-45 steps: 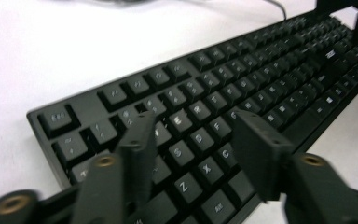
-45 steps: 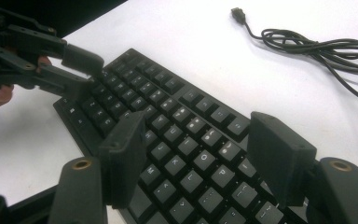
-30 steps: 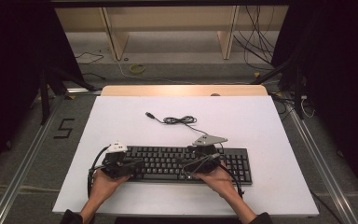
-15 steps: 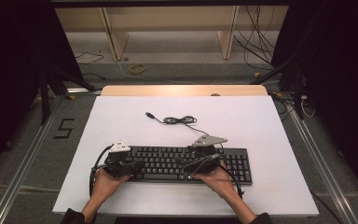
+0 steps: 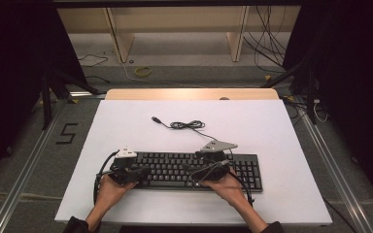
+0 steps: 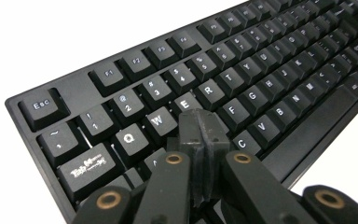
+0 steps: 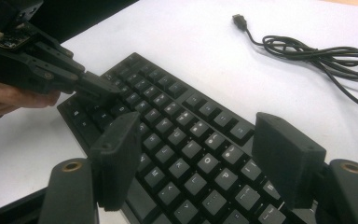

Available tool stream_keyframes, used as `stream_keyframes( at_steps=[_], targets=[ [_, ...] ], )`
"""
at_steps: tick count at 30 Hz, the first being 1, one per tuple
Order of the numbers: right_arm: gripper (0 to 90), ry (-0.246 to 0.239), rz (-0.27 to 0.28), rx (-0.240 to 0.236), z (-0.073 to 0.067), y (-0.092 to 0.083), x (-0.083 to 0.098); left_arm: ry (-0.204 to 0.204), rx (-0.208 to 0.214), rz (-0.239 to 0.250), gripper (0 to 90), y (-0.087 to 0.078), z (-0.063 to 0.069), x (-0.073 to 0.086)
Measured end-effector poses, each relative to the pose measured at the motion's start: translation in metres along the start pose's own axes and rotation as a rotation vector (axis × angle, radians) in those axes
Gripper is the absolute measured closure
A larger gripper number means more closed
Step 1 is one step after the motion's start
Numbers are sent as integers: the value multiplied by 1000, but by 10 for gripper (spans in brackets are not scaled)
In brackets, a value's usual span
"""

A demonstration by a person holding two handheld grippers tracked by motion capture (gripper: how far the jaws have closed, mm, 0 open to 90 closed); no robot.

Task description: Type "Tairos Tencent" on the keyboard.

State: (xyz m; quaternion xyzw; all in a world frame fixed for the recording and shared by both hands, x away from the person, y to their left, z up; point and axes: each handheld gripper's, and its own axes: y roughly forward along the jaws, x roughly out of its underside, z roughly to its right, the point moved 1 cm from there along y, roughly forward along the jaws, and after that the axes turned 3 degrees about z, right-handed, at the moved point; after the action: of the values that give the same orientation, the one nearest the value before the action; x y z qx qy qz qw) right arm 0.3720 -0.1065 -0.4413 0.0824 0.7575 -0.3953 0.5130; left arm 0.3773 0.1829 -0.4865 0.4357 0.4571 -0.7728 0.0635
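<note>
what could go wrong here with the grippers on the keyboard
1. The left gripper, jaws shut, points its tip at the keys near E and D on the keyboard; the tip spans more than one key, so it may well press two at once.
2. The right gripper hangs open over the right-hand keys; lowered like that, each jaw could hit a different key.
3. The cable lies loose behind; pushing the keyboard back could bunch it.
</note>
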Motion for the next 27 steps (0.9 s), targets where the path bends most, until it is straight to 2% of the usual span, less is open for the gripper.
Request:
stream_keyframes(
  at_steps=[9,14,21,24,27],
  targets=[
    [336,-1,-2,3,-1,0,0,-4,5,-2,895,1,-1,0],
    [336,-2,1,4,-1,-1,-1,-9,4,17,891,-3,1,-2],
    [336,-2,4,5,-1,-1,-1,-19,15,71,801,-10,4,-4],
    [336,-4,9,1,-1,-1,-1,-26,33,95,729,-13,4,-5],
    [338,-5,7,-5,-2,0,0,-39,31,106,638,-15,3,-6]
  ],
)
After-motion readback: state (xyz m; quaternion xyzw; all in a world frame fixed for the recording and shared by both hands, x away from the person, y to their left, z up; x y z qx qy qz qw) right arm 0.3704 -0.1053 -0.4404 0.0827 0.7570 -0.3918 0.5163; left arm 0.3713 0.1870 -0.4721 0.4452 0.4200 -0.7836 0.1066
